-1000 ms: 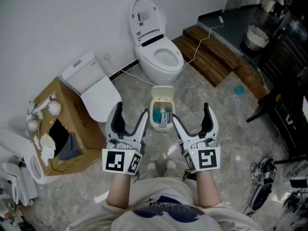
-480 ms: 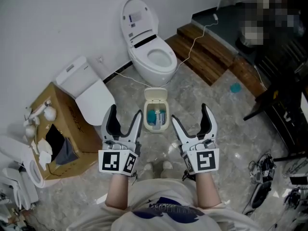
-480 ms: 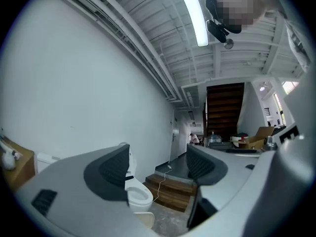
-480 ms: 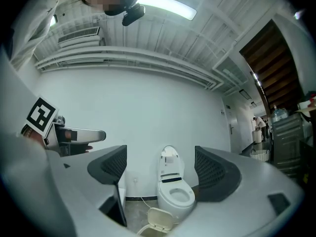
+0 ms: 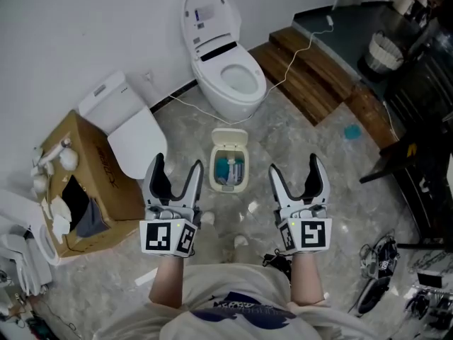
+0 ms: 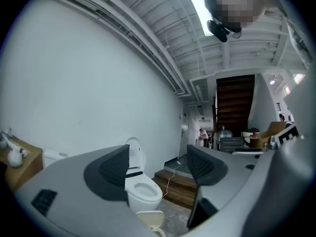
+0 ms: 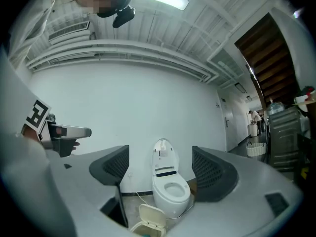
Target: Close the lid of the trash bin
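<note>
A small cream trash bin (image 5: 228, 171) stands on the marble floor in front of a white toilet (image 5: 225, 66). Its lid (image 5: 230, 137) is tipped up at the far side, and blue rubbish shows inside. In the right gripper view the raised lid (image 7: 151, 216) shows at the bottom, and in the left gripper view the lid's top edge (image 6: 149, 216) peeks in. My left gripper (image 5: 174, 171) hangs open just left of the bin. My right gripper (image 5: 294, 171) is open to the bin's right. Neither touches it, and nothing is between the jaws.
A toilet tank with a loose seat (image 5: 126, 122) leans by a cardboard box (image 5: 79, 183) at the left. Wooden steps (image 5: 318, 76) and a white cable (image 5: 294, 52) lie behind the toilet. Dark furniture (image 5: 417, 147) stands at the right. My feet (image 5: 241, 241) are just short of the bin.
The view has shifted, and both grippers now sit lower and wider apart, flanking the bin. The jaws stay open and the lid is still up.
</note>
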